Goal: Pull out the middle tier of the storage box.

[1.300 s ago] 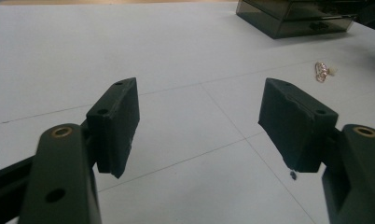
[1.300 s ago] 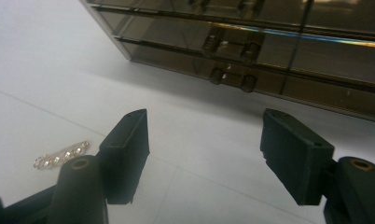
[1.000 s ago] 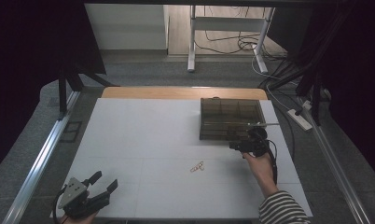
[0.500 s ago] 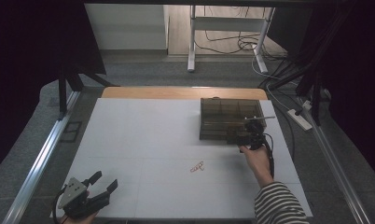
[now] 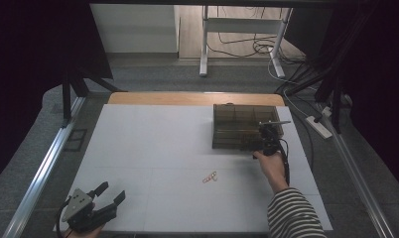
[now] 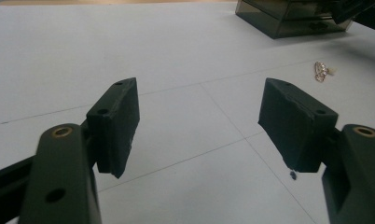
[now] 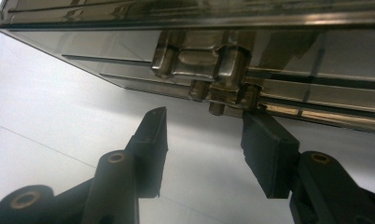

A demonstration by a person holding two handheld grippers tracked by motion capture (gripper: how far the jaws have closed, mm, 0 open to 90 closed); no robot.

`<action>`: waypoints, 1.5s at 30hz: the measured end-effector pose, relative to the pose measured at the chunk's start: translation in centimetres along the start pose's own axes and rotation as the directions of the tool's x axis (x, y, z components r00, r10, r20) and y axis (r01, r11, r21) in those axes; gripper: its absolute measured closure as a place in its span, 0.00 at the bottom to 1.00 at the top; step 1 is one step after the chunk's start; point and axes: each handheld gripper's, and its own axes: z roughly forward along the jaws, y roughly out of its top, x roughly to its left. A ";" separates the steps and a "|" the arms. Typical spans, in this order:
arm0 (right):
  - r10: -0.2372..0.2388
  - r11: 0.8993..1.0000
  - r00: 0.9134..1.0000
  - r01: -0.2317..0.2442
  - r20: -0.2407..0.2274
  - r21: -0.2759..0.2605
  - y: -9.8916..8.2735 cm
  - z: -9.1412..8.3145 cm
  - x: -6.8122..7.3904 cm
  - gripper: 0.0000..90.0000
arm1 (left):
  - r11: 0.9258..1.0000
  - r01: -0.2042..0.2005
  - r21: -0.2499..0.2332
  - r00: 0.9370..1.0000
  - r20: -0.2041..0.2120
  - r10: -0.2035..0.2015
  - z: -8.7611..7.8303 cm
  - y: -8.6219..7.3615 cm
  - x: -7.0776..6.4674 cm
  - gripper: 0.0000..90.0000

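White surface (image 5: 153,148) carried smoked translucent plastic compartment box (image 5: 237,124) at far right. In past second my right hand-held gripper (image 5: 263,144) slid left along box's near wall, jaws closing to about half width; nothing pinched yet. Moulded latch (image 7: 209,70) sat just above pads, right pad seemingly touching its lower tab. Judged: lining up to work latch. My left hand-held gripper (image 6: 199,126) rested wide, empty, near corner. Small pinkish clip (image 5: 210,176) lay mid-surface, well apart. No obstruction.

The smoky translucent plastic organizer box (image 7: 269,60) looks glossy and smooth, resting on the matt white tabletop (image 5: 153,148).
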 end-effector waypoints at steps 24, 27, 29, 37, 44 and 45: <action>0.165 0.986 0.985 -0.163 -0.054 0.043 1.1 0.5 -1.4 0.66 | 1.000 -0.005 0.003 1.000 -0.002 0.005 0.0 0.0 0.0 0.33; 0.169 0.985 0.984 -0.167 -0.056 0.046 1.2 0.6 -1.4 0.66 | 1.000 -0.016 0.006 1.000 -0.007 0.016 0.1 0.0 -0.2 0.33; 0.172 0.984 0.983 -0.169 -0.059 0.049 1.2 0.7 -1.5 0.65 | 1.000 -0.021 0.007 1.000 -0.008 0.021 0.1 0.0 -0.2 0.33; 0.195 0.980 0.977 -0.190 -0.088 0.065 1.4 0.8 -1.9 0.67 | 1.000 -0.021 0.009 1.000 -0.008 0.021 0.1 0.0 -0.2 0.33; 0.191 0.981 0.977 -0.185 -0.092 0.065 1.3 0.8 -1.9 0.68 | 1.000 -0.022 0.010 1.000 -0.008 0.022 0.1 0.0 -0.2 0.33; 0.187 0.981 0.978 -0.181 -0.089 0.065 1.3 0.8 -1.9 0.68 | 1.000 -0.022 0.010 1.000 -0.008 0.022 0.1 0.0 -0.2 0.33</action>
